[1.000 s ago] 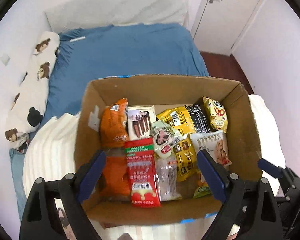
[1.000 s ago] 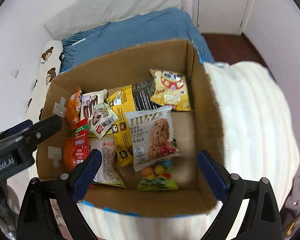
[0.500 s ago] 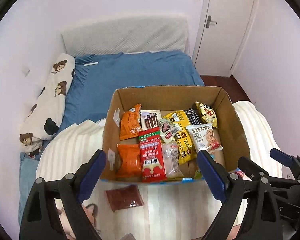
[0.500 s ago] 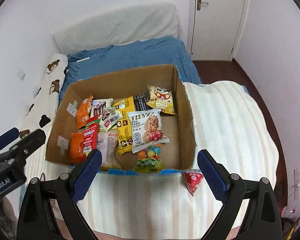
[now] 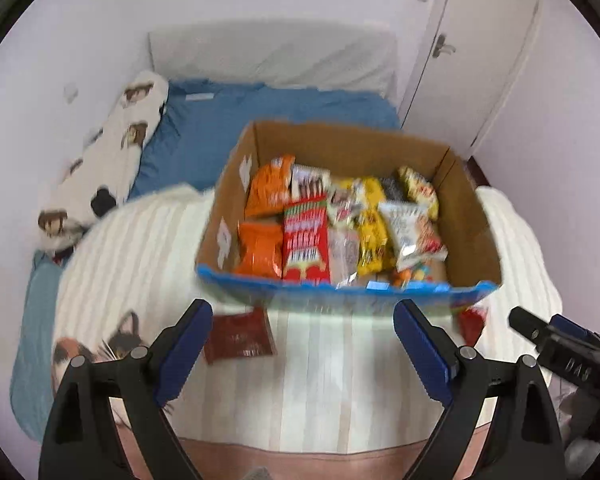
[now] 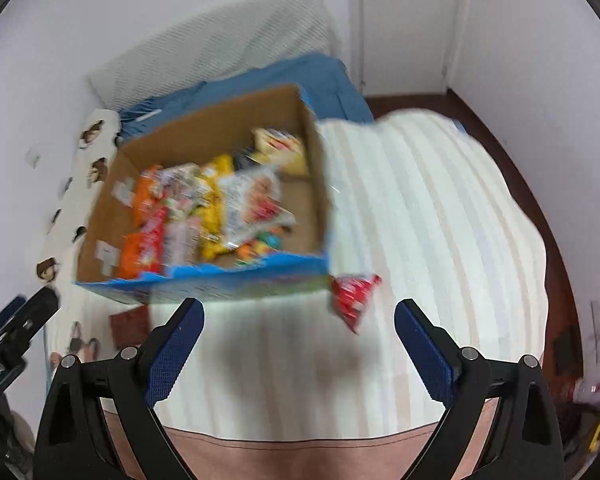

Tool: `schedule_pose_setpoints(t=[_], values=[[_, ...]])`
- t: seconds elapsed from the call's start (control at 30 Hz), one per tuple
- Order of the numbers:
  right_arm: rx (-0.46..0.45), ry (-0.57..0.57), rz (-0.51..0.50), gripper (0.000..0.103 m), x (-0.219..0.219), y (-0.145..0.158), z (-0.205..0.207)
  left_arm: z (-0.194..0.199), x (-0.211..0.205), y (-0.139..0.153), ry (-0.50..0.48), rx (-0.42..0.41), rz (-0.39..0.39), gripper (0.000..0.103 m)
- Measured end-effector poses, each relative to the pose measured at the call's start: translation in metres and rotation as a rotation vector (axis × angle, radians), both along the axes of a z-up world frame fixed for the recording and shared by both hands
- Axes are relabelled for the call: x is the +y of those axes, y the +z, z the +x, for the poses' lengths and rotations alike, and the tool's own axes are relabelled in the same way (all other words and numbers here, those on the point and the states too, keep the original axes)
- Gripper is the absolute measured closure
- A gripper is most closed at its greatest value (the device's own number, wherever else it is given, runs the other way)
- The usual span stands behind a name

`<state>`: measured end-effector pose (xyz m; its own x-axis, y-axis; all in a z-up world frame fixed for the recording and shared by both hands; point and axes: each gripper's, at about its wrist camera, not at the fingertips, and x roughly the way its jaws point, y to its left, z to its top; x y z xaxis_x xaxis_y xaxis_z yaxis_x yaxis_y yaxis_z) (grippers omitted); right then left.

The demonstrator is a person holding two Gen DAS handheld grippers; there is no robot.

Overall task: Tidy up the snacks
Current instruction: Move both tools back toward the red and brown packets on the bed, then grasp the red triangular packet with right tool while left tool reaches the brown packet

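Snacks fill the cardboard box (image 5: 466,200) on the striped blanket (image 5: 332,380). 2 packets lie outside it: a dark red packet (image 5: 240,338) by its near left corner and a bright red packet (image 6: 352,294) touching its near right corner. Left gripper (image 5: 304,344) and right gripper (image 6: 300,340) both gape wide, holding nothing.

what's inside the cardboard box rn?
The cardboard box holds snack packets: orange bags, a red pack, yellow ones, a cookie pack. Whatever lies beneath them is covered.
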<state>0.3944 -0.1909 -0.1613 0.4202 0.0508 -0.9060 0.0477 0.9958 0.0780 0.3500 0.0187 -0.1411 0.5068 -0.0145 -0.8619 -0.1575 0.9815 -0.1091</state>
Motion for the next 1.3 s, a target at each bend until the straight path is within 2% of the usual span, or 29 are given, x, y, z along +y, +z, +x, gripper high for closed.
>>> schedule_pose_setpoints(t=[0.1, 0.27, 0.3, 0.37, 0.4, 0.43, 0.5, 0.7, 0.87, 0.97, 1.07, 1.1, 1.17, 1.3], values=[[0.053, -0.028, -0.007, 0.006, -0.024, -0.035, 0.009, 0.001, -0.001, -0.028, 0.024, 0.058, -0.010, 0.010], [0.109, -0.028, -0.030, 0.023, -0.043, -0.079, 0.030, 0.006, -0.001, -0.063, 0.056, 0.131, -0.013, 0.010], [0.119, -0.020, -0.032, 0.030, -0.045, -0.087, 0.035, 0.005, -0.001, -0.068, 0.061, 0.139, -0.010, 0.010], [0.145, 0.002, -0.030, 0.032, -0.046, -0.100, 0.044, 0.005, -0.001, -0.078, 0.067, 0.159, -0.003, 0.010], [0.165, 0.006, -0.035, 0.040, -0.047, -0.110, 0.049, 0.005, -0.001, -0.083, 0.070, 0.169, 0.000, 0.010], [0.177, 0.016, -0.029, 0.052, -0.049, -0.118, 0.052, 0.005, 0.000, -0.087, 0.073, 0.176, 0.004, 0.010], [0.200, 0.026, -0.006, 0.064, -0.048, -0.127, 0.054, 0.003, 0.003, -0.092, 0.081, 0.188, 0.012, 0.010], [0.174, 0.020, 0.015, 0.066, -0.042, -0.125, 0.030, -0.016, 0.033, -0.107, 0.123, 0.223, 0.004, 0.010], [0.206, 0.060, 0.147, 0.067, -0.011, -0.129, -0.005, -0.032, 0.081, -0.123, 0.201, 0.268, -0.038, 0.010], [0.227, 0.068, 0.172, 0.067, 0.010, -0.143, -0.017, -0.027, 0.103, -0.138, 0.227, 0.341, -0.116, 0.010], [0.249, 0.067, 0.193, 0.067, 0.030, -0.156, -0.018, -0.013, 0.113, -0.150, 0.242, 0.375, -0.222, 0.010], [0.253, 0.074, 0.194, 0.067, 0.036, -0.159, -0.017, -0.008, 0.116, -0.154, 0.258, 0.381, -0.236, 0.010], [0.253, 0.086, 0.189, 0.067, 0.044, -0.160, -0.019, 0.005, 0.122, -0.160, 0.281, 0.380, -0.263, 0.010], [0.255, 0.094, 0.172, 0.067, 0.056, -0.161, -0.020, 0.023, 0.124, -0.160, 0.260, 0.312, -0.221, 0.010]])
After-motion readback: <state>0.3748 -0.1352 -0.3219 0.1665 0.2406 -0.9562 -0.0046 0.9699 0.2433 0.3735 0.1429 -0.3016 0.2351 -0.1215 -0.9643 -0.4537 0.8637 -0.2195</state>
